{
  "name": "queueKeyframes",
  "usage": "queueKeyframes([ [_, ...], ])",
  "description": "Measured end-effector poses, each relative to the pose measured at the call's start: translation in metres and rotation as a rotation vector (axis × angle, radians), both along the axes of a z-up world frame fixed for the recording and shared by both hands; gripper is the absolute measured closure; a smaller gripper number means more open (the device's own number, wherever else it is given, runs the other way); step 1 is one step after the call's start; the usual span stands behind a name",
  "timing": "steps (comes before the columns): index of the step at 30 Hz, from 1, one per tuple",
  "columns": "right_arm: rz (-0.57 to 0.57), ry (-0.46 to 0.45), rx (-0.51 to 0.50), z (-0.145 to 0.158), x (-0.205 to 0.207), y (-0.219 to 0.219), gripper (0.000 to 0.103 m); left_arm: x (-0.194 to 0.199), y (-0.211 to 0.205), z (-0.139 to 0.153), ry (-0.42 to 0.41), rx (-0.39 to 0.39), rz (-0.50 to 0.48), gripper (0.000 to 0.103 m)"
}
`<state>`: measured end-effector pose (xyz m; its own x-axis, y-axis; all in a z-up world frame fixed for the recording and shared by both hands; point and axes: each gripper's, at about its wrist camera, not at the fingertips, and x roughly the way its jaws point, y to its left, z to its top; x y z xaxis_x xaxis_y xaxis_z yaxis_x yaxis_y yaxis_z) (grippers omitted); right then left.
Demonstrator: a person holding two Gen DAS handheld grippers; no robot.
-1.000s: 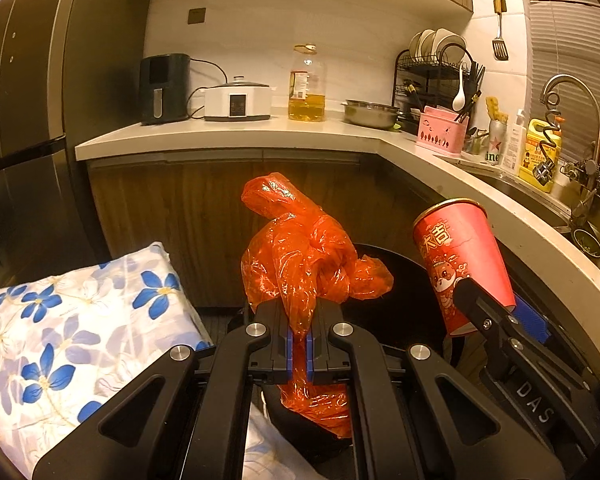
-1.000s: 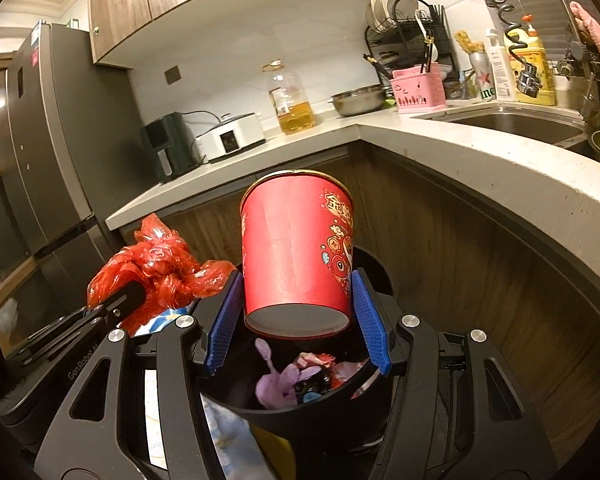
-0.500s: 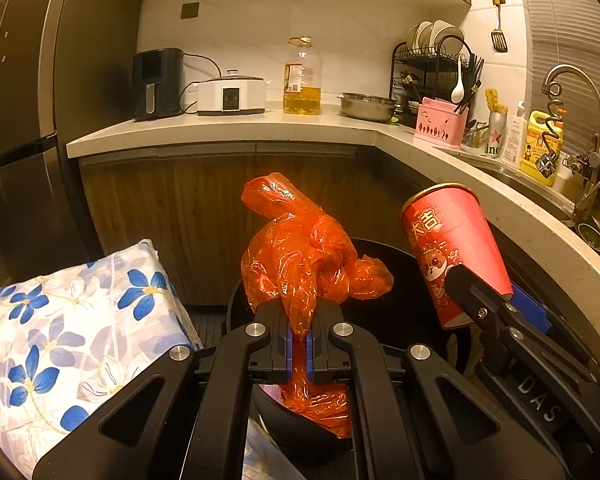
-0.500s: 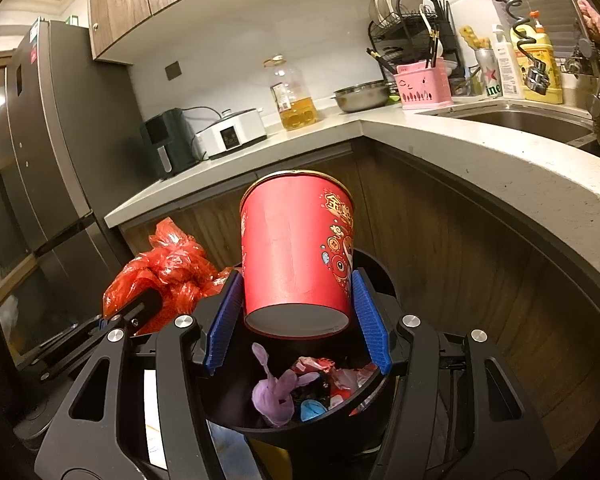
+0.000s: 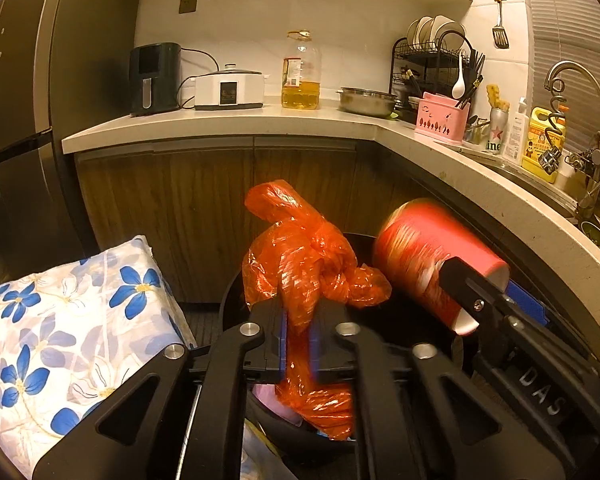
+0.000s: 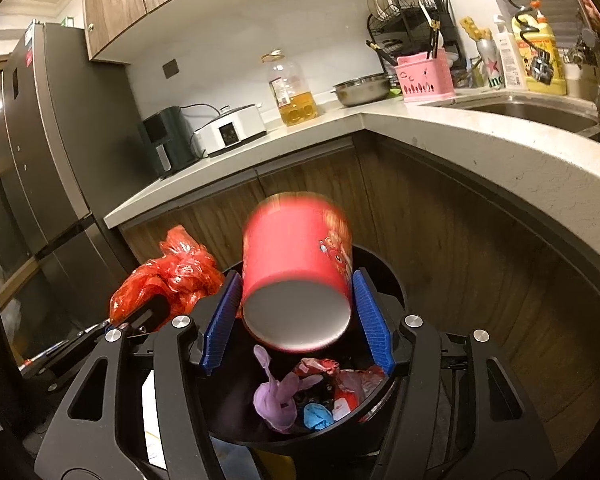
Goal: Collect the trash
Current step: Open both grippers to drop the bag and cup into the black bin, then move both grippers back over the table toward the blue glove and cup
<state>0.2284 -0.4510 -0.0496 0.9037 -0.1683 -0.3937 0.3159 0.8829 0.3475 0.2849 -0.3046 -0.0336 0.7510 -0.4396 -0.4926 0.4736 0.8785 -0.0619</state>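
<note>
My left gripper (image 5: 298, 344) is shut on a crumpled orange plastic bag (image 5: 308, 264) and holds it over a black trash bin (image 5: 236, 292). My right gripper (image 6: 298, 320) has opened; its blue pads (image 6: 370, 320) stand apart from a red paper cup (image 6: 296, 272), which is blurred and tipping between them over the bin (image 6: 384, 264). The cup (image 5: 428, 260) also shows at right in the left wrist view. The bin holds a purple glove (image 6: 278, 396) and other wrappers. The orange bag (image 6: 172, 280) shows at left in the right wrist view.
A floral pillow (image 5: 60, 340) lies left of the bin. An L-shaped counter (image 5: 228, 124) with wooden cabinets wraps behind and to the right, carrying an oil bottle (image 5: 300, 76), appliances, a dish rack and a sink (image 6: 540, 108). A dark fridge (image 6: 32, 160) stands at left.
My right gripper's jaws have opened and the red cup has tipped and is slipping free, blurred. My left gripper still holds the orange bag and has come closer over the bin.
</note>
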Motion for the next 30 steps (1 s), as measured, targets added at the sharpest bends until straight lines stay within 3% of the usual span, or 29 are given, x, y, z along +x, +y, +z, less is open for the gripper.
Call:
queueKeyframes([
  [2, -0.020, -0.001, 0.010, -0.001, -0.002, -0.004, 0.040, 0.001, 0.002, -0.001, -0.002, -0.005, 0.004, 0.059],
  [6, -0.051, 0.006, 0.025, -0.004, -0.005, -0.012, 0.038, 0.002, 0.003, -0.005, 0.012, -0.009, -0.002, 0.047],
  [15, -0.062, 0.021, -0.015, -0.003, -0.011, -0.004, 0.032, -0.001, 0.010, -0.009, 0.014, 0.008, 0.028, 0.029],
  [30, -0.055, 0.017, -0.125, 0.007, -0.037, 0.033, 0.020, -0.029, 0.066, -0.004, -0.003, 0.005, 0.171, 0.017],
])
